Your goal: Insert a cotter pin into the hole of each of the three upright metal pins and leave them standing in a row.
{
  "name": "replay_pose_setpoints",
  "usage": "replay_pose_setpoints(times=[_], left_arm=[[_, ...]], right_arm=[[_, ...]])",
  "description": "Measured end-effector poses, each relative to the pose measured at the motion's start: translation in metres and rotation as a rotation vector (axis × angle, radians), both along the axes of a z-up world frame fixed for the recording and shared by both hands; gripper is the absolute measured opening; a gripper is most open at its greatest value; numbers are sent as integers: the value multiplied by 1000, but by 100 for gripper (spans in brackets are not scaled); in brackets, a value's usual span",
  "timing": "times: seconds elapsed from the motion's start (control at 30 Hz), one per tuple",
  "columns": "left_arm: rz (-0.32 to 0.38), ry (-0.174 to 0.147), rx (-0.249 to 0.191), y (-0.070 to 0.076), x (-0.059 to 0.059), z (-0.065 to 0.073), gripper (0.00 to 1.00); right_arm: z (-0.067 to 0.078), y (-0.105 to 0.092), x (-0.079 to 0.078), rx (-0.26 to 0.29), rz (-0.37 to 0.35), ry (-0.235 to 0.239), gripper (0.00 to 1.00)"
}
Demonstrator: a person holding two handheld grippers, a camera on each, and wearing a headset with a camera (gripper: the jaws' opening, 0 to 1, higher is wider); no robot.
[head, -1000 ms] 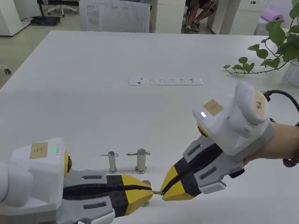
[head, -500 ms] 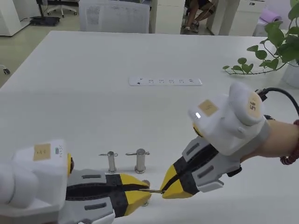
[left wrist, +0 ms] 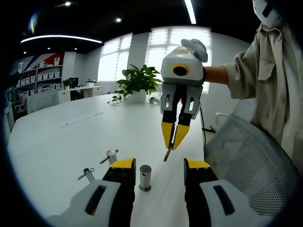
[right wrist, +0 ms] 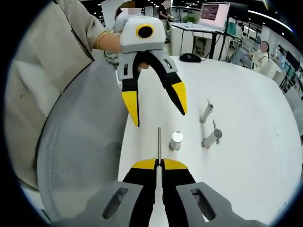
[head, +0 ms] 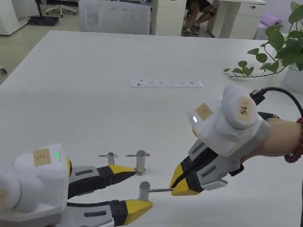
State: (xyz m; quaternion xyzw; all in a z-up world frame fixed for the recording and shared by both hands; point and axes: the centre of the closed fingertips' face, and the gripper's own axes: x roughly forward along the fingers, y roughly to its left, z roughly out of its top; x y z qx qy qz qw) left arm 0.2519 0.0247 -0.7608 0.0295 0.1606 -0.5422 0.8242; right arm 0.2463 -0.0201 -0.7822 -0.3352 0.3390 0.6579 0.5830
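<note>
Power strip (head: pixel 166 83) lies on table (head: pixel 71 94) behind pins (head: pixel 140 161).

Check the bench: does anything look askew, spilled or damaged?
Nothing stands out. The far two pins stand upright, each with a cotter through it. The near pin stands upright and bare inside the open left gripper, and the right gripper holds the last cotter beside it.

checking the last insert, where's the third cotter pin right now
In the head view the cotter pin is gripped in the right gripper, level, its free end close to the bare metal pin standing between the jaws of the open left gripper.
</note>
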Motion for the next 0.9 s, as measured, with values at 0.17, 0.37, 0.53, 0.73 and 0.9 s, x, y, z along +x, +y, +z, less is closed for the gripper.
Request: replay_pose_setpoints(times=[0.17,0.37,0.53,0.73,0.9], left_arm=[[25,-5,16,1,3,-8,42],[58,-12,43,2,9,-19,42],[70,-13,57,1,11,-27,41],[86,-13,72,0,17,-36,38],[90,-14,88,-2,21,-43,36]], right_arm=[[-5,-6,2,-44,-10,-8,3],[-11,-12,6,-95,-20,-23,3],[-16,-17,11,-131,-34,-36,3],[-22,-22,18,-156,-51,-46,3],[-26,-23,22,-165,-57,-45,3]])
